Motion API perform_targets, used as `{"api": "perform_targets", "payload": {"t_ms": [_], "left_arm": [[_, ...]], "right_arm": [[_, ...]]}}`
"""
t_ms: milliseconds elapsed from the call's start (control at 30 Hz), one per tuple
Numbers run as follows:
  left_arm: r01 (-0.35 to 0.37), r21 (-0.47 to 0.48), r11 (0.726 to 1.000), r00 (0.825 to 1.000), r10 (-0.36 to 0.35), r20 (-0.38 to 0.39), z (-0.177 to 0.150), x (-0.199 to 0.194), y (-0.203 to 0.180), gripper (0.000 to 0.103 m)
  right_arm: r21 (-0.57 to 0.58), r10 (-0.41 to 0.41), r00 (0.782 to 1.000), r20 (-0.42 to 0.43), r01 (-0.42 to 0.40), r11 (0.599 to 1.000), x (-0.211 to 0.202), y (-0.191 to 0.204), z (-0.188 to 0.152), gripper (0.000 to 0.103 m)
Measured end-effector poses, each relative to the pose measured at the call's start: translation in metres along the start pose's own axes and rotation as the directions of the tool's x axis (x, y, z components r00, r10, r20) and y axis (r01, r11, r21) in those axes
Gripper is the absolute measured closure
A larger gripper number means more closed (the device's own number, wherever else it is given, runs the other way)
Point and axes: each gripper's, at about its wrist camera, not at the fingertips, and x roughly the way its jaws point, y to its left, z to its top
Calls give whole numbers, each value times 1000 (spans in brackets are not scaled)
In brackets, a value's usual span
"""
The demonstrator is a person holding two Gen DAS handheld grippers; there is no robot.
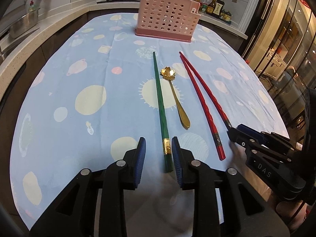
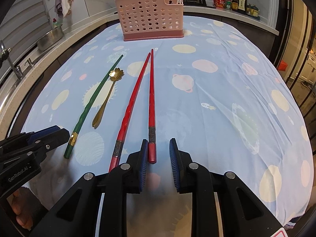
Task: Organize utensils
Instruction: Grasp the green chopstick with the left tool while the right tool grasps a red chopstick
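Red chopsticks [image 2: 138,102], two; one green chopstick [image 1: 161,110]; one gold spoon [image 1: 176,96]

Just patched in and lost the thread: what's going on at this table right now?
A person is sorting utensils with a gripper in each hand. The left gripper stands open around the green chopstick; the right gripper is open beside one red chopstick. Both chopsticks lie on the tablecloth, as does the gold spoon. The pink holder already holds some chopsticks.

Glossy lacquered red chopsticks [image 2: 151,106] & green chopstick [image 1: 160,106], shiny gold metal spoon [image 1: 174,94], matt pink plastic basket [image 1: 167,19], creased cloth [image 2: 227,108] on tabletop.
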Motion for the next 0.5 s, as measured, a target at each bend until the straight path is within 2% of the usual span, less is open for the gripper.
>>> {"api": "perform_targets", "payload": {"t_ms": [233, 267, 300, 333, 367, 500], "left_arm": [[-14, 34, 999, 1000, 15, -23, -6, 11, -8, 74], [-16, 40, 999, 1000, 17, -23, -6, 11, -9, 76], [-12, 40, 999, 1000, 13, -25, -6, 11, -9, 86], [-5, 39, 999, 1000, 6, -30, -6, 11, -8, 92], [1, 36, 999, 999, 0, -32, -6, 11, -7, 95], [7, 36, 999, 1000, -6, -27, -5, 6, -5, 96]], "right_arm": [[-11, -4, 1000, 1, 4, 1000, 2, 2, 1, 81], [-13, -6, 1000, 2, 6, 1000, 2, 2, 1, 82], [-15, -7, 1000, 3, 7, 1000, 2, 2, 1, 83], [-15, -6, 1000, 4, 6, 1000, 2, 2, 1, 87], [-13, -2, 1000, 3, 2, 1000, 1, 2, 1, 96], [-7, 6, 1000, 11, -6, 1000, -4, 1, 1, 96]]}}
